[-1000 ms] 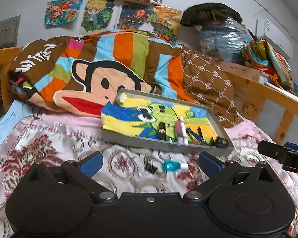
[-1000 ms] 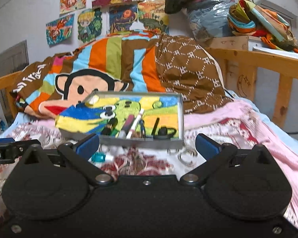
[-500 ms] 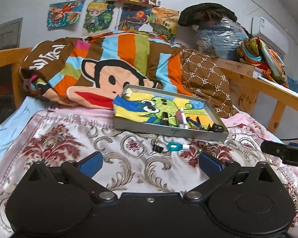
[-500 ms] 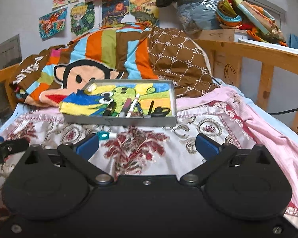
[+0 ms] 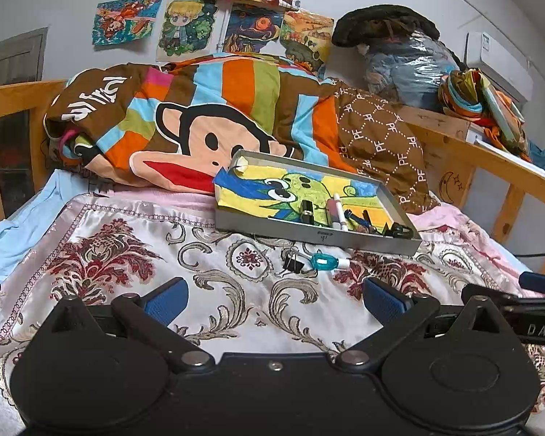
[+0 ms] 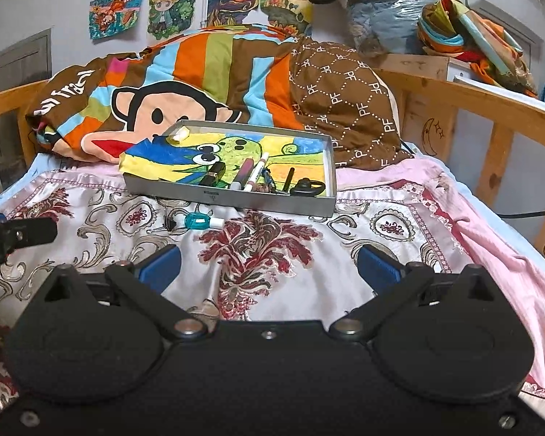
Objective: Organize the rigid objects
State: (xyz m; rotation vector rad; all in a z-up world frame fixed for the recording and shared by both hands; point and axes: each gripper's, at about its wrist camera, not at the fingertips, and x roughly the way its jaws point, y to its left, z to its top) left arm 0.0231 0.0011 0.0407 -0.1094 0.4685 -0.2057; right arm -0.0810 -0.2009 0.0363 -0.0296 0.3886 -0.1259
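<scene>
Both your grippers hang wide and empty over the patterned bedspread [image 6: 272, 239]: the left gripper [image 5: 275, 299] and the right gripper [image 6: 269, 269], well back from the tray [image 6: 236, 200]. The tray lies on the bed against the striped quilt [image 5: 236, 109], holding pens and small dark items. A teal bottle [image 5: 325, 262] and a black binder clip [image 5: 292, 264] lie on the bedspread just before the tray's near wall.

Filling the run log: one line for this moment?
left gripper open | right gripper open | grey metal tray loaded | teal bottle, black binder clip outside
</scene>
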